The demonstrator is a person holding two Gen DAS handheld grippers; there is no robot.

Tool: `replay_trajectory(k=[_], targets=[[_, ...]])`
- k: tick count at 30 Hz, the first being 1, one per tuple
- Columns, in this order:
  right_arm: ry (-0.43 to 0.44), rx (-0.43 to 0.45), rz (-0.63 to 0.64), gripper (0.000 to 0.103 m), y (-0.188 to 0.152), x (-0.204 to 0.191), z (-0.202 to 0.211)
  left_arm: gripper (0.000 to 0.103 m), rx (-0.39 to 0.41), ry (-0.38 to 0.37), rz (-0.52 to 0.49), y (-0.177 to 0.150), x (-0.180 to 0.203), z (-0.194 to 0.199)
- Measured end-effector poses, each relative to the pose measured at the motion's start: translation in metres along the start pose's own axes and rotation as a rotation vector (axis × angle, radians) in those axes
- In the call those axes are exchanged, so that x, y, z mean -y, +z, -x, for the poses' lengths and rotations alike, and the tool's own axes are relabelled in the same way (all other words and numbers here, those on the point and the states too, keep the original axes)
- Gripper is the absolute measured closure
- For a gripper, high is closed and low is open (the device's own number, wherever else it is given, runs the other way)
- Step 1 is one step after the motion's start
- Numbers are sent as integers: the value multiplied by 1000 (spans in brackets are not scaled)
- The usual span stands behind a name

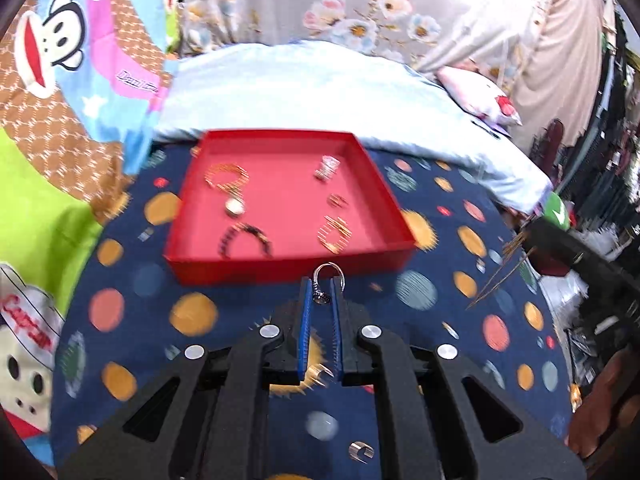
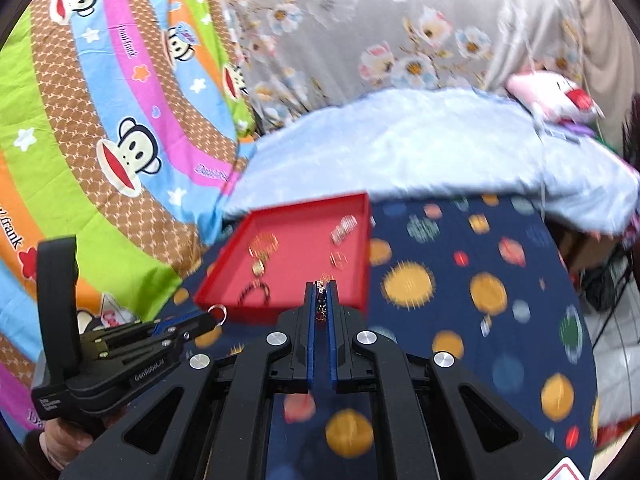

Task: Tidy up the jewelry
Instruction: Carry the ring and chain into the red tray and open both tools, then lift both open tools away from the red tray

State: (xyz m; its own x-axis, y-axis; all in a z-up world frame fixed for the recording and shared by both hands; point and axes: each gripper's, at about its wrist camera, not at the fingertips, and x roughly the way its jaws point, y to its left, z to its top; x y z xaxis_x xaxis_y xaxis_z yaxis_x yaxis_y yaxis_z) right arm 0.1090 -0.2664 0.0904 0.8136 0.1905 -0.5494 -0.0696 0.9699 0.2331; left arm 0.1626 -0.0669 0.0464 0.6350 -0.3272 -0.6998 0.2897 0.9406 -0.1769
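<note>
My left gripper (image 1: pixel 322 285) is shut on a silver ring (image 1: pixel 325 276) with a dark stone, held just above the near wall of the red tray (image 1: pixel 280 270). In the tray lie gold bracelets (image 1: pixel 335 234), a dark bead bracelet (image 1: pixel 246 240), a small round piece (image 1: pixel 235 208) and a silver piece (image 1: pixel 326 166). My right gripper (image 2: pixel 321 286) is shut on a thin gold chain (image 2: pixel 321 304); its strands (image 1: pixel 500 280) hang at the right of the left wrist view. The right wrist view shows the left gripper (image 2: pixel 214 318) with the ring (image 2: pixel 219 312) beside the tray (image 2: pixel 365 248).
The tray sits on a navy cloth with coloured dots (image 1: pixel 440 312). Two more small rings lie on it near me (image 1: pixel 320 372) (image 1: pixel 360 452). A pale blue pillow (image 1: pixel 300 92) lies behind the tray. Cartoon bedding (image 2: pixel 100 140) fills the left, clutter the far right.
</note>
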Motion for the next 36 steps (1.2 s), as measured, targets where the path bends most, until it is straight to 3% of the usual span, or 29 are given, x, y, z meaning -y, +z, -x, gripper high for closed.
replay_trajectory(k=[5,10,22,24,26,28,30,36], targets=[[47,20,15,99,40,-15,-36,95,34,33,21,32,-28,-11],[83,-14,13,99,61,-24,-83,95,57,50,18,58,-42,-29],[86,-130,11,99,60,-36,-181,95,-19,33,48,80,-62,-98],[87,-133,12,96,59,-36,-187,94,-30,30,53,80,-64,-104],[83,-133,14,88,58,-36,-190,94,-28,39,65,80,-67,-108],[76,-123,16,74,57,-36,-189,86,-28,51,75,80,-69,-108],[71,-112,18,74,56,-37,-183,76,-21,61,89,79,-72,-105],[65,-94,17,74,50,-35,-156,73,7,70,89,71,-72,-84]])
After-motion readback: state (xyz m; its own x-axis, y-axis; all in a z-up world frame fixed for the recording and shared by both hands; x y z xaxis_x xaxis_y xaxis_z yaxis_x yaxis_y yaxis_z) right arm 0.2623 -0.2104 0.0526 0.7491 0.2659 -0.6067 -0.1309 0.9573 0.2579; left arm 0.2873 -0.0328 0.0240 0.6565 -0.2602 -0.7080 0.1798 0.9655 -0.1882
